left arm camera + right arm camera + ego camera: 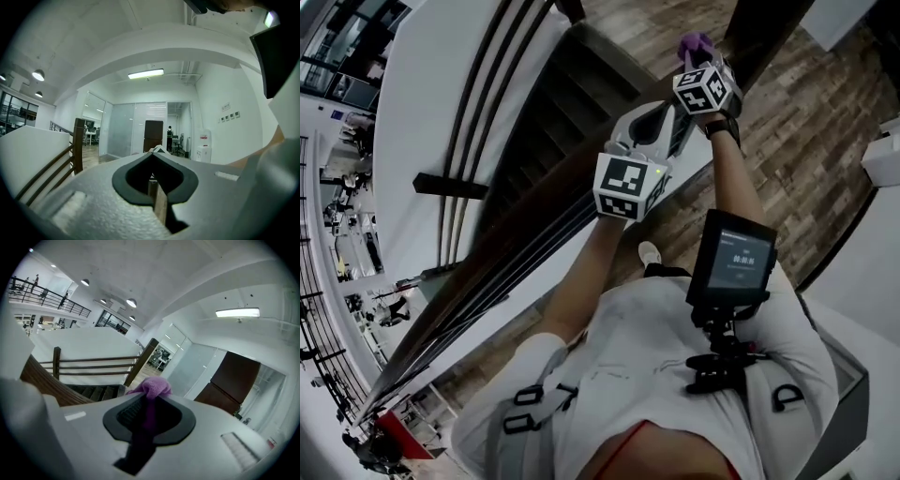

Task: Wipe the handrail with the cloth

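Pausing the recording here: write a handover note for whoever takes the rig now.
Left gripper: shut, empty.
Right gripper: shut on the cloth, which bunches above its fingers.
Handrail: slopes past below the grippers; the cloth looks clear of it.
Done: cloth in grip. Whether any rail is wiped cannot be told.
Left: lower the cloth onto the handrail and wipe along it.

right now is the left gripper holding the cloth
No, the purple cloth is pinched in the right gripper, while the left gripper has its jaws shut on nothing.
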The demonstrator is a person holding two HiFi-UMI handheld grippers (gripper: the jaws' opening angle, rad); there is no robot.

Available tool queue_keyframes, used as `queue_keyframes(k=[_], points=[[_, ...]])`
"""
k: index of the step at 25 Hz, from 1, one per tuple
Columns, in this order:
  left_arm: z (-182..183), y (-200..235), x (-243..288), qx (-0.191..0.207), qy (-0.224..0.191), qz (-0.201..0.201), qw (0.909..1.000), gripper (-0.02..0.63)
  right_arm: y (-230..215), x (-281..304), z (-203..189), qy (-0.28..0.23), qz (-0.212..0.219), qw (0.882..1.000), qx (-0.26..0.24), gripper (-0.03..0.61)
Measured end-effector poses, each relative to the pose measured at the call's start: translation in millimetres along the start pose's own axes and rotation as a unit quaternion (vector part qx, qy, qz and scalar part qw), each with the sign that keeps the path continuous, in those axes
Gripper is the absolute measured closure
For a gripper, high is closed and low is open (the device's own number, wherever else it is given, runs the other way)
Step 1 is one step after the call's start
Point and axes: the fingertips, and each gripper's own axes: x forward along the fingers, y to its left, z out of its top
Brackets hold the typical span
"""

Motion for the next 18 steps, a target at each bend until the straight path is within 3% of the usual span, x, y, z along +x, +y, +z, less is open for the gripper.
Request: queue_keyframes(k=[9, 13, 14, 16, 18], points=[[-10.5, 6.1, -18.5, 0.001, 0.009, 0.016, 0.9998, 0.614, -90.7, 51.6, -49.1, 0.048, -0.024, 0.998, 0.026, 0.528], [4.6, 8.3, -40.0, -0.011, 0.003, 0.042, 0.9991, 0.614, -175.8, 32.5, -67.8, 0.098, -0.095, 0.990, 0.048, 0.528], [12.5, 14.8, -51.8, -0.015, -0.004, 0.057, 0.9982, 0.614, -185.4, 29.8, -65.1, 0.112, -0.084, 0.988, 0.068, 0.528], [23.1, 40.1, -88.6, -0.021, -0.021, 0.105, 0.9940, 0.614, -154.5, 32.0, -37.9, 0.116, 0.012, 0.986, 0.118, 0.528], [21.3, 68.9, -138.5, -0.020, -0.033, 0.148, 0.9882, 0.614, -92.2, 5.0, 19.4, 0.038, 0.106, 0.978, 0.177, 0.526]])
